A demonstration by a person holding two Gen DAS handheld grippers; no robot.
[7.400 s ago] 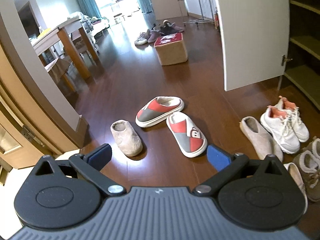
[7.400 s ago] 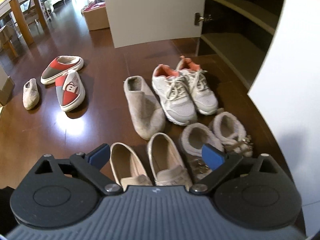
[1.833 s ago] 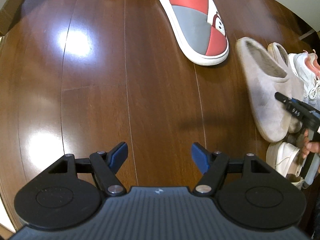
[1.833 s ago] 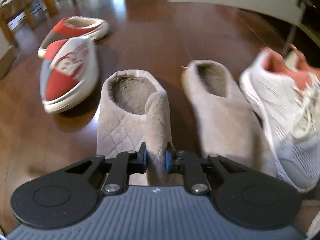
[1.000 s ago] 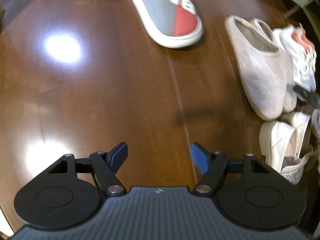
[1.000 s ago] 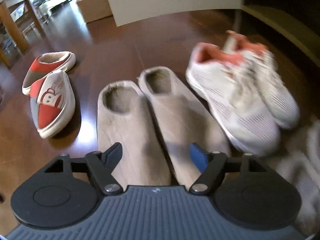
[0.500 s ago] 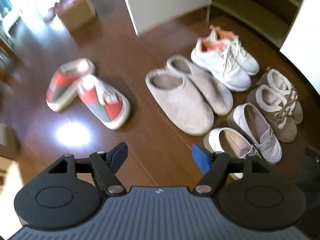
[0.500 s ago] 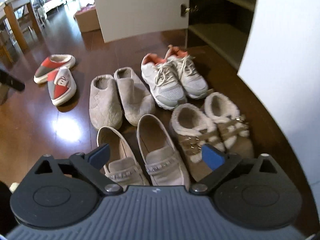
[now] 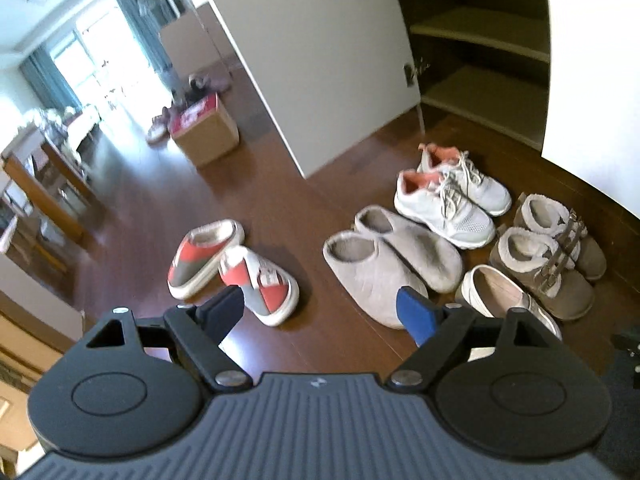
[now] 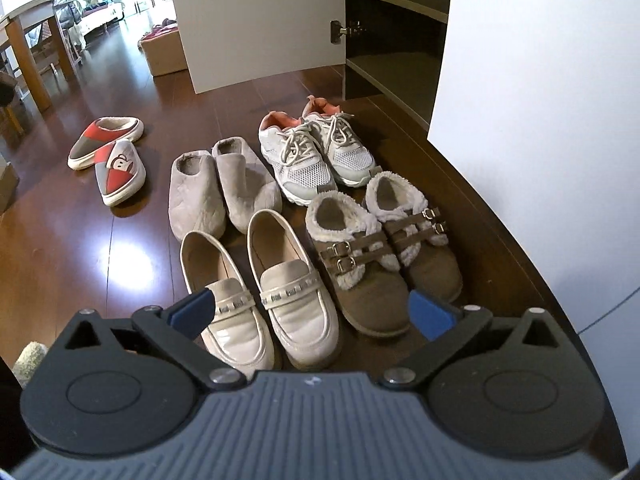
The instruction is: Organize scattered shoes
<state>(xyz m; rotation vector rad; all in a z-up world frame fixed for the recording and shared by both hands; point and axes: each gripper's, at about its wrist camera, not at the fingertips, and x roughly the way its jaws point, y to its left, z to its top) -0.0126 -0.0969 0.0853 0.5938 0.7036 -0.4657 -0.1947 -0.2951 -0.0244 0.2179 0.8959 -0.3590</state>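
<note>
Left wrist: left gripper (image 9: 320,308) pulled up and back, jaws just widened, nothing between. Both grey slippers (image 9: 394,262) now paired beside the white sneakers (image 9: 450,200). Only the red-grey slippers (image 9: 234,266) sit apart — next up, prob.

Right wrist: right gripper (image 10: 310,314) wide apart, empty. Count: 10 shoes, 5 prs — loafers (image 10: 260,284) 2, fur-lined shoes (image 10: 380,256) 2.

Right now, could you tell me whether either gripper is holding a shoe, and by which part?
Nothing is held: the left gripper and right gripper are both open and empty.
</note>
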